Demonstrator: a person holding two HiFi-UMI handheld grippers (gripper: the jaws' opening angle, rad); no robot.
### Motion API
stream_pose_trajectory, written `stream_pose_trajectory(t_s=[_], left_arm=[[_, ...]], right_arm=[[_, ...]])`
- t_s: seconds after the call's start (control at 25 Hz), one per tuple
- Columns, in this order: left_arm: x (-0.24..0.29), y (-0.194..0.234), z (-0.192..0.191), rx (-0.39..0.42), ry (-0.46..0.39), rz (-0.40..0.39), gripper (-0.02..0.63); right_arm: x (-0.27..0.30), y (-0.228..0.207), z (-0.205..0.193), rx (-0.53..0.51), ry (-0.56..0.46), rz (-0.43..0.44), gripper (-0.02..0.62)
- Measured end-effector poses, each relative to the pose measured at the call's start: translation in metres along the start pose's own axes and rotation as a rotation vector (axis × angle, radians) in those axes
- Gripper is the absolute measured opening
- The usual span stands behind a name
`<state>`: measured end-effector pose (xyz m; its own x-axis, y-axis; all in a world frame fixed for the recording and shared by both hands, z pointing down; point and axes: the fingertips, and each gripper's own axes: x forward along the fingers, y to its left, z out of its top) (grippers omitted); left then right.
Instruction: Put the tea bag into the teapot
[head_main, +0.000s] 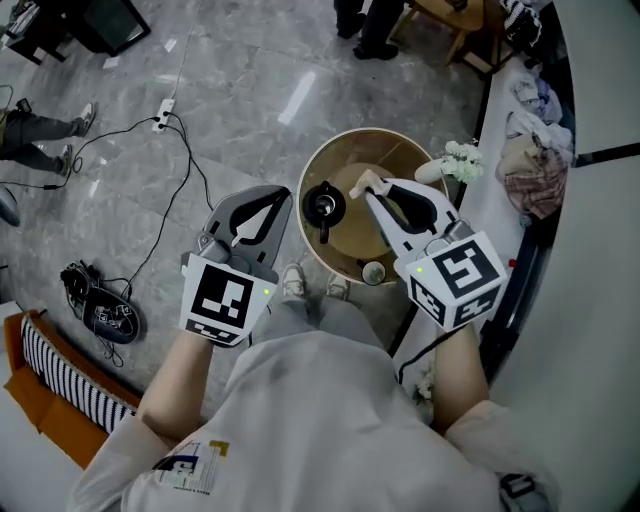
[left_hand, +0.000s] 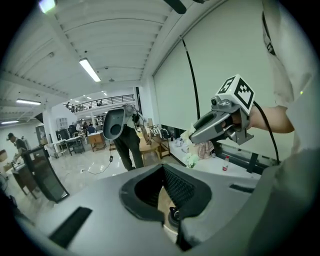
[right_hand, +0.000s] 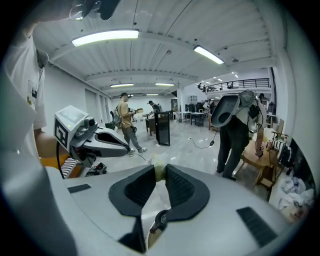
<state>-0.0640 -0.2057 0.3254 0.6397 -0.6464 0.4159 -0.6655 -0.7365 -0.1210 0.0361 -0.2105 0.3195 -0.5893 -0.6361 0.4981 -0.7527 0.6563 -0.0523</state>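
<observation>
A black teapot (head_main: 323, 205) stands on the left part of a round wooden table (head_main: 385, 150). My right gripper (head_main: 368, 187) hangs over the table just right of the teapot. It is shut on a pale tea bag (head_main: 364, 182), which shows pinched between the pads in the right gripper view (right_hand: 159, 169). My left gripper (head_main: 283, 195) hovers left of the teapot, beyond the table's edge. Its tips meet with nothing between them (left_hand: 162, 167). Both grippers point towards the teapot from opposite sides.
A small cup (head_main: 373, 272) sits at the table's near edge. White flowers (head_main: 460, 160) and a heap of cloth (head_main: 535, 170) lie on the counter to the right. Cables and a power strip (head_main: 163, 110) run over the floor at left. People stand further off in the room.
</observation>
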Motion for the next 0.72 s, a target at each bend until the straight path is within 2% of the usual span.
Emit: stream_pose_trajectory(t_s=[0.24,0.48,0.72], left_arm=[[0.027,0.008,-0.022,-0.029,0.024,0.045,0.008],[0.055,0.015,-0.059,-0.09,0.087,0.029,0.008],[0.079,0.016,-0.095,-0.117,0.16,0.003,0.008]], right_arm=[[0.042,-0.014,-0.038,0.009,0.102,0.027,0.058],[0.087,-0.013,-0.084,0.053,0.205,0.062,0.058],[0.119,-0.023,-0.136,0.111,0.301,0.075,0.058]])
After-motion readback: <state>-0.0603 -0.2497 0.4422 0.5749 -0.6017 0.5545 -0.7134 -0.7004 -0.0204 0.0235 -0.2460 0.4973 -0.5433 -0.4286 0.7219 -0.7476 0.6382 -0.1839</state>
